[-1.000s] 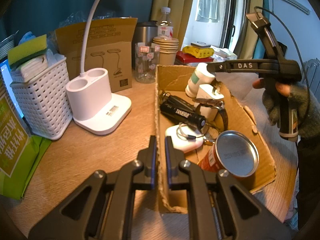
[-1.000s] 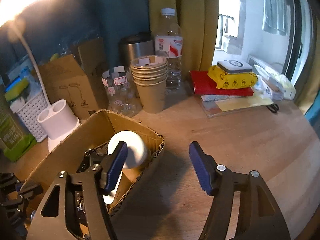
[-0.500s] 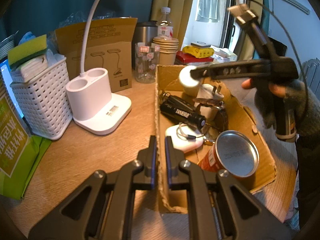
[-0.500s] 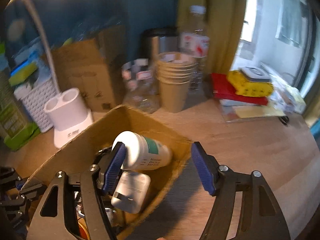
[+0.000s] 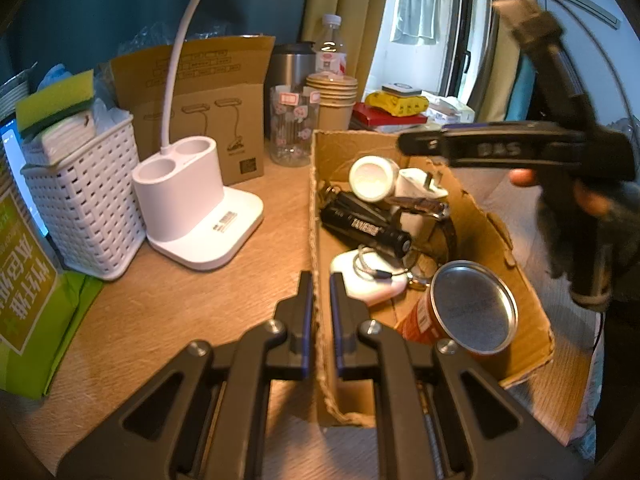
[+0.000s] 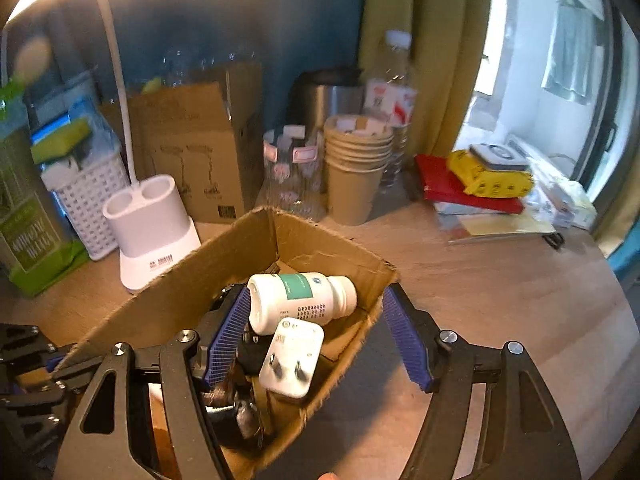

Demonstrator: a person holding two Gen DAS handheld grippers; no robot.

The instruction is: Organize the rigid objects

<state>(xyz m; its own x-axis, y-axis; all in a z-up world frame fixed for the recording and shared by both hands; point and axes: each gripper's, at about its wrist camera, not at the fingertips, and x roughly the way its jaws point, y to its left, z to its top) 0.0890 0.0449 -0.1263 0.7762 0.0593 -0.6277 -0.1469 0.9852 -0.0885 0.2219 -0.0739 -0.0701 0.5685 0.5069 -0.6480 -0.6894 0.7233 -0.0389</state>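
An open cardboard box (image 5: 516, 332) (image 6: 200, 276) on the wooden table holds a white pill bottle (image 6: 300, 298) (image 5: 370, 180), a white plug adapter (image 6: 292, 358) (image 5: 420, 188), a black flashlight (image 5: 366, 230), a white flat case (image 5: 368, 280) and a red tin can (image 5: 464, 312). My left gripper (image 5: 320, 320) is shut on the box's near left wall. My right gripper (image 6: 316, 334) is open and empty above the box's far corner, the bottle lying loose between its fingers' line; it also shows in the left wrist view (image 5: 500, 148).
A white lamp base (image 5: 192, 204), white basket (image 5: 80, 200), brown lamp carton (image 5: 208, 108), glass jar (image 5: 294, 128), paper cup stack (image 5: 334, 100), steel flask and water bottle stand behind. Red book and yellow pack (image 6: 480, 184) lie at the right. A green box (image 5: 24, 304) stands left.
The pill bottle has dropped from my right gripper into the box and lies on its side. My right gripper has pulled back above it. The left gripper has not moved.
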